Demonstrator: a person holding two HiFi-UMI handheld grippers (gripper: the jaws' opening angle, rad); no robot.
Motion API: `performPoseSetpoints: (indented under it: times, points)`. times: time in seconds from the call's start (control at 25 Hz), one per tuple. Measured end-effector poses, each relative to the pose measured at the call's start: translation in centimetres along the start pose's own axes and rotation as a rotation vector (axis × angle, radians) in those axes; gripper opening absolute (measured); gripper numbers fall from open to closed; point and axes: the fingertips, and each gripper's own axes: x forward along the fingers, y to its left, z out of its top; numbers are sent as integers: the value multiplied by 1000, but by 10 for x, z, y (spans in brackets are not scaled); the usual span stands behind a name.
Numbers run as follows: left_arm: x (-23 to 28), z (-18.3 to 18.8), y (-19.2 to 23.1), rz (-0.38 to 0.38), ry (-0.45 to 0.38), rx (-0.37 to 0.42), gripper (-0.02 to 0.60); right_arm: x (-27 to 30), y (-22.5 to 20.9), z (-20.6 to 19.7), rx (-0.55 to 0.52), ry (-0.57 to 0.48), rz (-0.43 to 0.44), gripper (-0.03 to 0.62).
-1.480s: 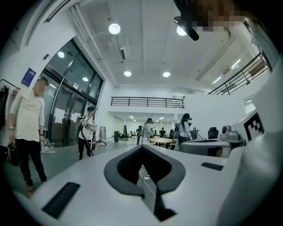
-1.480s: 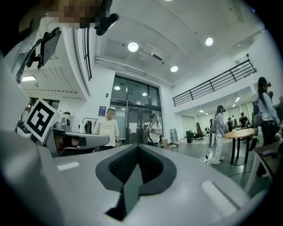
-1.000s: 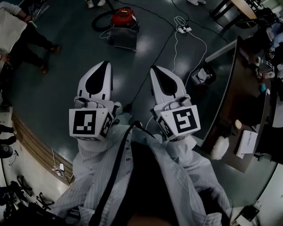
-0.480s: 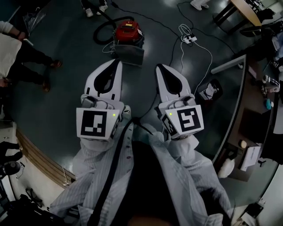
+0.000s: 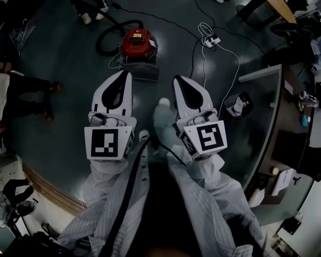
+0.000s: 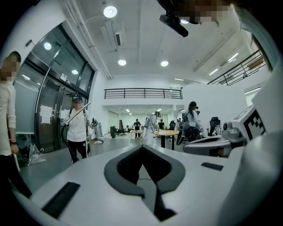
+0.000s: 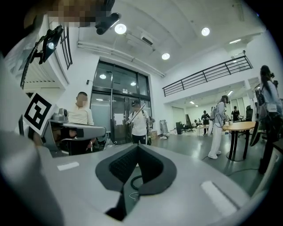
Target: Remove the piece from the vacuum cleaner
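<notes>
Fingers [image 5: 105, 98] of L gripper [image 5: 125, 75] & R gripper [image 5: 178, 80] pressed together, empty, tips toward red vacuum cleaner [image 5: 139, 42].

Big bright hall, plain white walls [image 6: 208, 101], high white ceiling [image 6: 146, 35] dotted with round recessed lights [image 6: 110, 11]. Tall dark-framed glass doors [image 7: 117, 119] down one side, black-railed upper gallery [image 6: 143, 93] across the far end. Glossy dark grey floor [image 5: 65, 55] with a white power strip [image 5: 210, 39] and loose cables lying about. Round wooden-topped table [image 7: 239, 126] further back, long dark curved desk [image 5: 286, 115] off at the edge.
</notes>
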Motion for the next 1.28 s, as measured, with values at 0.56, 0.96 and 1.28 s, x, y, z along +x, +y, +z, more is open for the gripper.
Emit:
performPoseSetpoints:
  times: [0.56,0.96,1.28]
  points:
    - [216,-83,57,48,149,5,3,185,-123,-71,-59,193,212,2]
    - [307,-279,113,-112,482,80,3,312,-171,-244,-15,427,246,5]
    - [344,-489,126,-291,686,234,5,402,-168,-431,-92,597,442,25]
